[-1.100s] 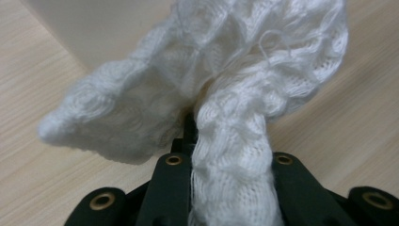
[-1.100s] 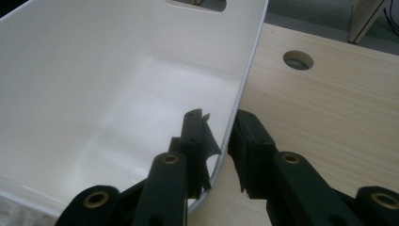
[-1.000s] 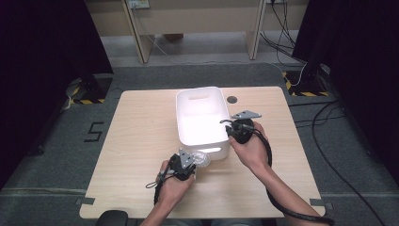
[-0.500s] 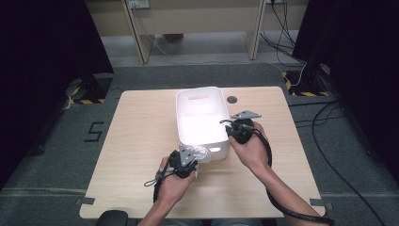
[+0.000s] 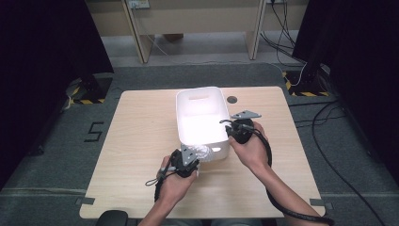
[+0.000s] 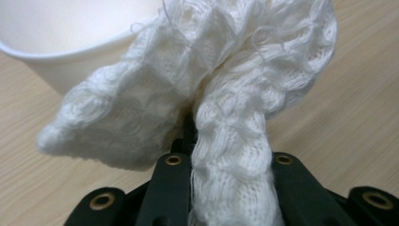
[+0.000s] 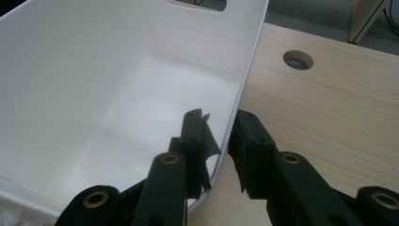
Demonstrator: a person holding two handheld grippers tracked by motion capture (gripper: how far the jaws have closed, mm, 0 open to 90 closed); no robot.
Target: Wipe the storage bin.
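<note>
My left gripper (image 6: 226, 188) is clamped on a white knitted cloth (image 6: 207, 94); a band of it runs down between the two black jaws, pinched tight. The rest of the cloth bunches up and fans out past the jaw tips, part of it over bare wood, its far folds in front of the near wall of the white bin (image 6: 61, 56). From above, the left gripper (image 5: 184, 162) sits just off the bin's near left corner, toward the table's near edge, with the cloth (image 5: 203, 151) against that corner of the bin. Can't tell if the cloth hangs over the rim or only leans on the wall.

My right gripper (image 7: 221, 136) straddles the bin's right wall (image 7: 235, 94): one jaw inside, one outside, the thin rim between them. The inner pad meets the wall; a slim gap shows at the outer pad, so I can't tell if the grip is firm. From above, the right gripper (image 5: 241, 132) is at the bin's right rim, near its near right corner, my hand (image 5: 251, 148) behind it.

The bin (image 5: 202, 96) stands upright mid-table, slightly toward the far edge, long side running near to far, handle slot in its far wall. A round hole (image 5: 232, 100) in the table (image 5: 141, 132) lies just beside the bin's far right corner. Cables trail off both grippers toward the near edge.
</note>
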